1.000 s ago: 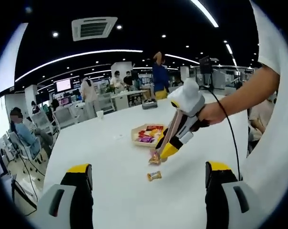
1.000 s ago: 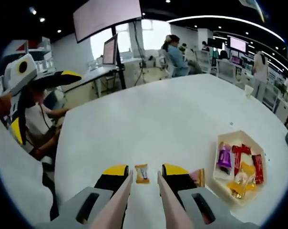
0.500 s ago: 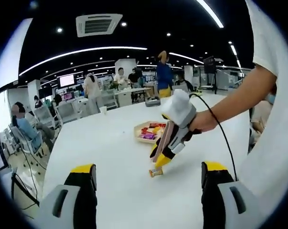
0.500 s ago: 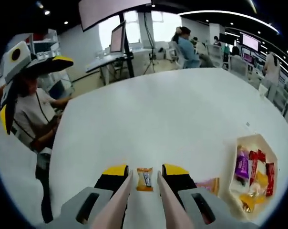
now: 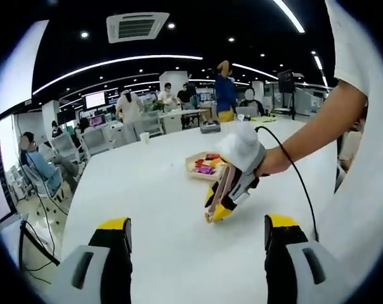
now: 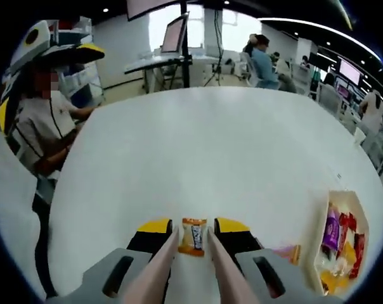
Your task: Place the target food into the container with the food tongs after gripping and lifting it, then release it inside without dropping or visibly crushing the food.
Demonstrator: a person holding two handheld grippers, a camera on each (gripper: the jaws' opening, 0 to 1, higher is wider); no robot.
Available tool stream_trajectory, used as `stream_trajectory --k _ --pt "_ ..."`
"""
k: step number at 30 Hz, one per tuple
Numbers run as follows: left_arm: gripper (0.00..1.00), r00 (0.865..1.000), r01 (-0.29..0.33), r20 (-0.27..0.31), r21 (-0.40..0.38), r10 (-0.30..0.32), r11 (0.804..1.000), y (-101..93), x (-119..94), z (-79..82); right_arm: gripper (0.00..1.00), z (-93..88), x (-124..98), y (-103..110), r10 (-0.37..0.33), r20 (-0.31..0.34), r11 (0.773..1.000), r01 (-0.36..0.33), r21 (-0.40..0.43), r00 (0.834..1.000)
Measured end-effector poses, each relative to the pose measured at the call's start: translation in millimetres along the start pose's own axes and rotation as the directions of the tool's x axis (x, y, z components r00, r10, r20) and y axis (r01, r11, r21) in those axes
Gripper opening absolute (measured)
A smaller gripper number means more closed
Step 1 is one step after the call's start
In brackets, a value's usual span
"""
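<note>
A small orange-wrapped candy [image 6: 193, 235] lies on the white table [image 6: 210, 145]. My right gripper [image 6: 193, 228] is shut on pink food tongs [image 6: 158, 266], whose two tips stand on either side of the candy. The container [image 6: 336, 201], a shallow tray with several wrapped snacks, sits at the right. In the left gripper view the right gripper [image 5: 222, 204] points down at the table, the candy [image 5: 208, 217] at its tip, with the container [image 5: 193, 170] just beyond. My left gripper [image 5: 196, 223] hangs open above the table, holding nothing.
A pink wrapper [image 6: 288, 253] lies between the candy and the container. A seated person [image 6: 33, 130] is at the table's left edge. Office desks, chairs and several people [image 5: 224, 95] fill the room behind. The table edge [image 5: 71, 209] runs along the left.
The right gripper has come down and forward with the tongs; the candy, which lay ahead of the tips, now sits between them. The left gripper stays open.
</note>
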State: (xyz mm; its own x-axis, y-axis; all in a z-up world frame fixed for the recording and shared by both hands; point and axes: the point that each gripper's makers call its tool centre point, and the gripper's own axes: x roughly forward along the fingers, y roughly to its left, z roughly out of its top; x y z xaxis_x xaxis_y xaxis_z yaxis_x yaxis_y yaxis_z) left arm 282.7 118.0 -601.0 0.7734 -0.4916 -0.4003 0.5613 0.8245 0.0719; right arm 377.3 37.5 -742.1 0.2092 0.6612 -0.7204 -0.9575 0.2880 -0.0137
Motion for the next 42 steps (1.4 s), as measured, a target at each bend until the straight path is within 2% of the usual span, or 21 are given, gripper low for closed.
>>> stream_trajectory --k 2,6,12,17,21,31,37,42 --pt "0.86 1.000 0.000 -0.001 -0.003 0.000 1.000 0.4 -0.3 -0.2 0.22 0.4 0.6 2.7 0.017 0.006 1.000 -0.018 0.022 1.000" --pt "0.87 1.000 0.000 -0.007 -0.009 0.000 1.000 -0.1 0.0 -1.4 0.18 -0.9 0.5 -0.8 -0.002 -0.005 0.999 0.002 0.039 1.000" --pt "0.88 1.000 0.001 -0.005 0.000 -0.001 1.000 -2.3 -0.3 0.2 0.18 -0.8 0.9 -0.2 0.006 -0.018 0.999 -0.005 0.040 1.000" --pt "0.93 1.000 -0.020 -0.018 0.012 0.021 1.000 0.4 -5.1 0.1 0.19 0.1 -1.8 1.0 0.006 -0.010 0.998 -0.006 0.062 1.000" --pt "0.96 0.998 -0.033 -0.050 0.009 0.033 0.999 0.7 -8.9 -4.0 0.19 2.2 -11.8 0.5 -0.007 0.007 0.997 0.007 0.074 1.000" --pt "0.95 0.999 0.005 -0.038 0.044 -0.003 0.999 -13.0 -4.5 6.0 0.19 5.0 -52.2 -4.6 -0.091 0.075 0.989 0.082 0.119 0.993" --pt "0.94 0.999 0.041 -0.033 0.073 -0.038 0.996 -19.5 3.9 13.1 0.19 3.2 -76.6 -7.1 -0.146 0.115 0.975 0.124 0.184 0.983" --pt "0.94 0.998 0.063 -0.022 0.089 -0.061 0.994 -22.7 8.0 18.5 0.19 -6.6 -91.0 -7.2 -0.183 0.104 0.969 0.162 0.185 0.978"
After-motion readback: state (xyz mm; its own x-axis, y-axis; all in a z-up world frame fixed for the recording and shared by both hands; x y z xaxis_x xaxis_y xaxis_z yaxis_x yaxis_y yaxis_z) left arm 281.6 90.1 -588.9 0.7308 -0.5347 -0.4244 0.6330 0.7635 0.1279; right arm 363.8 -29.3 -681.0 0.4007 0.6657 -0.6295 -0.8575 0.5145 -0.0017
